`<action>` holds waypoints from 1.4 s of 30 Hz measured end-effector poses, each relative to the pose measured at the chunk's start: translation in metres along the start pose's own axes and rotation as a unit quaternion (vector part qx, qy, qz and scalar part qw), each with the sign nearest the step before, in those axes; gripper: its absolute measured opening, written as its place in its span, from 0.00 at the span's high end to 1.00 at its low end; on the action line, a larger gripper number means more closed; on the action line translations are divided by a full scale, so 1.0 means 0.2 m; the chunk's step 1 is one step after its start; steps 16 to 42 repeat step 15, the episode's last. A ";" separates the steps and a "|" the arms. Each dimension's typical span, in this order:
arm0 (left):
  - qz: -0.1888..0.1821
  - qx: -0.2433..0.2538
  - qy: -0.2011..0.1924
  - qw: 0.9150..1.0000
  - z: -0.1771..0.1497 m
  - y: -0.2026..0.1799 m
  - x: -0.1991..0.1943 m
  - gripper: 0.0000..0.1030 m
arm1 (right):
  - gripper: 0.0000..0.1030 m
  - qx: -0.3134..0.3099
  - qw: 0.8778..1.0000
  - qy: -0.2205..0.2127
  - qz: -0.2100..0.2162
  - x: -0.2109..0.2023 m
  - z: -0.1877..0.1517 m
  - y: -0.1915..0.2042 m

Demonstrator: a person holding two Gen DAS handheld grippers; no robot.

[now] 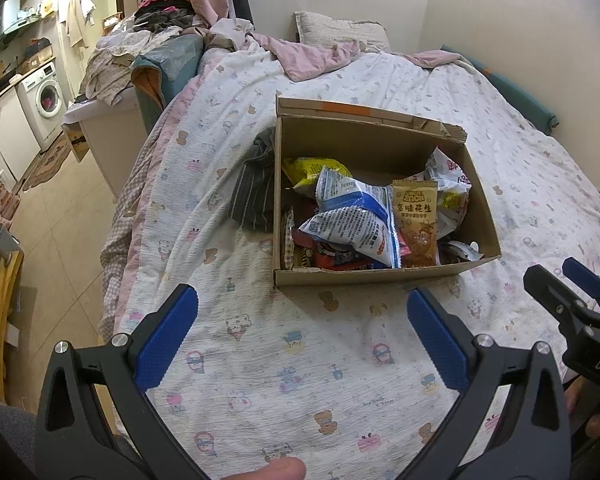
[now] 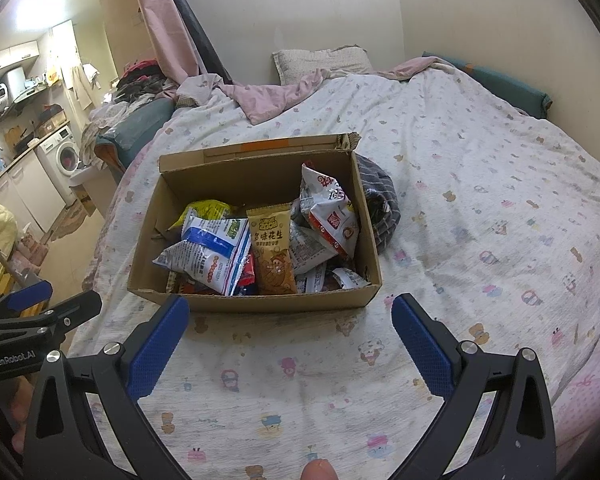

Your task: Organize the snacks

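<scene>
On the bed (image 2: 460, 184), approx. mid-quilt, a cardboard box (image 2: 256, 302) is sitting open w/ snack packets piled loosely inside. Both grippers are hovering just short of its near wall, over bare quilt.

Left gripper (image 1: 302, 326): fingers are spread wide, holding nothing. Right gripper (image 2: 290, 330): same, fingers wide apart and empty. Each one is also showing at the edge of the other's view.

Inside the box: a blue-and-white bag (image 2: 212, 254) is lying on top toward the left, a tan peanut packet (image 2: 272, 252) is leaning upright near the middle, a white-and-red bag (image 2: 332, 216) is propped against the right wall, and a yellow packet (image 2: 206, 210) is peeking out behind. Smaller wrappers are sitting underneath; can't count them.

A striped grey cloth (image 2: 380, 208) is bunched against the box's outer side, touching it.

Progress, judging from this: no snacks are lying loose on the quilt, so gathering looks done or nearly so. Inside it's still a jumble, not sorted or lined up. If neat arrangement is wanted, most of that is remaining; 0 packets are being held right now.
</scene>
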State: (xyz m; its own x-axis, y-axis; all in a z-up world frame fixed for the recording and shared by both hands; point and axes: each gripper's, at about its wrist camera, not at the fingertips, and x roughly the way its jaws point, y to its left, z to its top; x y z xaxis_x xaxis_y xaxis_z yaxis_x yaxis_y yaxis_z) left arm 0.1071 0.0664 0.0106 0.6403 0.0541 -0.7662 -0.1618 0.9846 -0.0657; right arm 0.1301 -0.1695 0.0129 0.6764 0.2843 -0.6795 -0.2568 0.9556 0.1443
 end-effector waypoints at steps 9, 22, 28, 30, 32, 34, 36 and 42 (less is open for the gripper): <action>0.000 0.002 0.001 1.000 0.00 0.00 0.00 0.00 | 0.00 -0.001 1.000 0.000 -0.002 0.00 0.00 0.00; 0.003 -0.002 -0.004 1.000 -0.01 0.00 -0.01 0.00 | 0.00 0.000 1.000 0.001 -0.002 0.00 0.00 0.00; 0.003 -0.002 -0.004 1.000 -0.01 0.00 -0.01 0.00 | 0.00 0.000 1.000 0.001 -0.002 0.00 0.00 0.00; 0.003 -0.002 -0.004 1.000 -0.01 0.00 -0.01 0.00 | 0.00 0.000 1.000 0.001 -0.002 0.00 0.00 0.00; 0.003 -0.002 -0.004 1.000 -0.01 0.00 -0.01 0.00 | 0.00 0.000 1.000 0.001 -0.002 0.00 0.00 0.00; 0.003 -0.002 -0.004 1.000 -0.01 0.00 -0.01 0.00 | 0.00 0.000 1.000 0.001 -0.002 0.00 0.00 0.00; 0.003 -0.002 -0.004 1.000 -0.01 0.00 -0.01 0.00 | 0.00 0.000 1.000 0.001 -0.002 0.00 0.00 0.00; 0.003 -0.002 -0.004 1.000 -0.01 0.00 -0.01 0.00 | 0.00 0.000 1.000 0.001 -0.002 0.00 0.00 0.00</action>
